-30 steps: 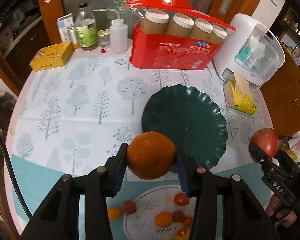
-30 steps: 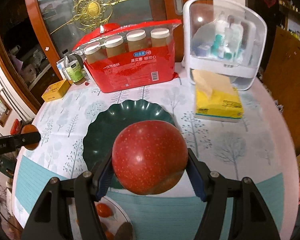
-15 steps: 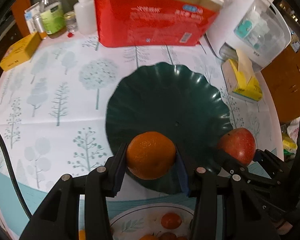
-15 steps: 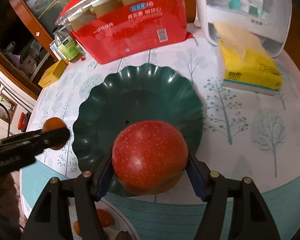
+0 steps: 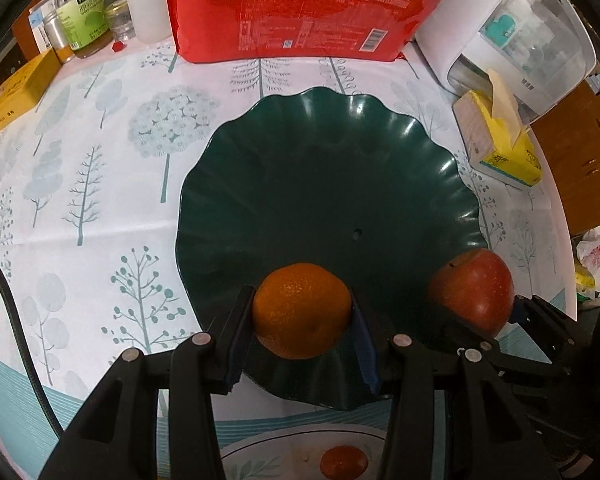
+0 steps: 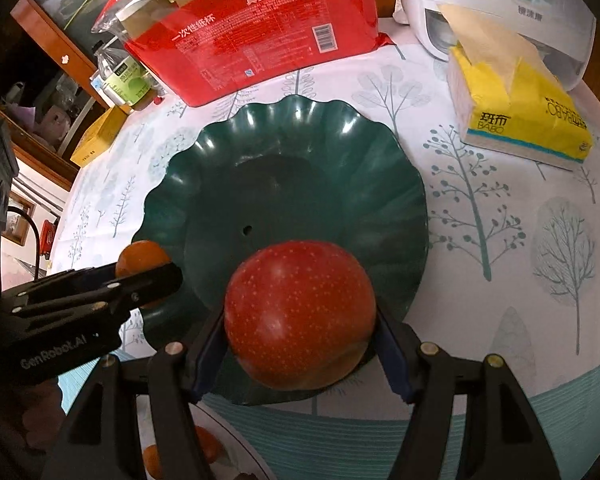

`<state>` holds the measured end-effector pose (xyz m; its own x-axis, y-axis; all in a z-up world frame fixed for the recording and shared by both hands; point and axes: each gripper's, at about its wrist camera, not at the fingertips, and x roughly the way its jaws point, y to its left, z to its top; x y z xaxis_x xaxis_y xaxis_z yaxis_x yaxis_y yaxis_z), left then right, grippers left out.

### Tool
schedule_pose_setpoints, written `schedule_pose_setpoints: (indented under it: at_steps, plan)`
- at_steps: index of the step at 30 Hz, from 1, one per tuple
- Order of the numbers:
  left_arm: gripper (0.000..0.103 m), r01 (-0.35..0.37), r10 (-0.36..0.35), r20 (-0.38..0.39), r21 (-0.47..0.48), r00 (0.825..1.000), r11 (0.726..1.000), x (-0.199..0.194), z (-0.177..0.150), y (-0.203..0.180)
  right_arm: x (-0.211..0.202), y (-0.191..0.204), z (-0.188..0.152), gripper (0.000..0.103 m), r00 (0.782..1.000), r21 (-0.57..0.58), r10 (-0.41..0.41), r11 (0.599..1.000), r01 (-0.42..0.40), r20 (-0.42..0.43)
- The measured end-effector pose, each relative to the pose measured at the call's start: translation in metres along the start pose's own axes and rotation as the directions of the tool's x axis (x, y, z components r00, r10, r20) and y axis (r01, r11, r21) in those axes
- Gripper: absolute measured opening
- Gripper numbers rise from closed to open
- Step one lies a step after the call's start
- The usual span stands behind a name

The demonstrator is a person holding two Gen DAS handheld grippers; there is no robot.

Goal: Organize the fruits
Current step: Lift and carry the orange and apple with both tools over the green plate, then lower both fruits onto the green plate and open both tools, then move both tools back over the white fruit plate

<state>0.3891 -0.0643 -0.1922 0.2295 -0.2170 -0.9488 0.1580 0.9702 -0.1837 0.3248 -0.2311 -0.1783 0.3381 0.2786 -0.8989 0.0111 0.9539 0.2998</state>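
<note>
**Lowering two fruits into the green dish at once**

Starting nearest: a white patterned plate sits at the table's near edge with a small orange-red fruit on it. Just beyond, the left gripper is clamped snugly around a round orange mandarin, jaws closed to the fruit's width, over the near rim of the dark green scalloped plastic dish. The right gripper squeezes a big red speckled apple the same way, over the dish's near-right rim.

My take on doing this well: push both a bit further toward the dish's middle, drop low before letting go, and open slowly so nothing rolls. The two grippers are near each other, so I'd release one at a time. The apple looks heavy; set it down first, flat.

Further back: a yellow tissue pack at the right edge, then a red bag of paper cups along the far edge.
</note>
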Motion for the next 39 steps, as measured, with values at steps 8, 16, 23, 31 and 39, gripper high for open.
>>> schedule_pose_setpoints:
  at_steps: [8, 16, 23, 31, 39]
  plan:
    - [0.058, 0.024, -0.022, 0.049, -0.037, 0.999, 0.999, -0.016, -0.001, 0.008, 0.001, -0.001, 0.002, 0.071, 1.000, 0.002, 0.005, 1.000, -0.005, -0.003]
    - [0.061, -0.022, 0.028, 0.094, -0.069, 0.995, 0.997, -0.056, -0.013, 0.012, -0.029, 0.004, 0.000, 0.074, 0.996, -0.018, 0.029, 0.999, -0.028, 0.081]
    - [0.061, -0.058, 0.070, 0.112, -0.100, 0.991, 0.993, -0.093, -0.045, 0.015, -0.061, 0.005, -0.013, 0.074, 0.991, -0.015, 0.055, 0.998, -0.054, 0.120]
    - [0.061, -0.088, 0.111, 0.142, -0.161, 0.984, 0.983, -0.134, -0.095, 0.023, -0.097, -0.005, -0.046, 0.074, 0.986, 0.013, 0.080, 0.996, -0.083, 0.149]
    - [0.061, -0.097, 0.137, 0.167, -0.226, 0.976, 0.969, -0.159, -0.153, 0.032, -0.114, -0.015, -0.087, 0.074, 0.987, 0.011, 0.101, 0.995, -0.103, 0.128]
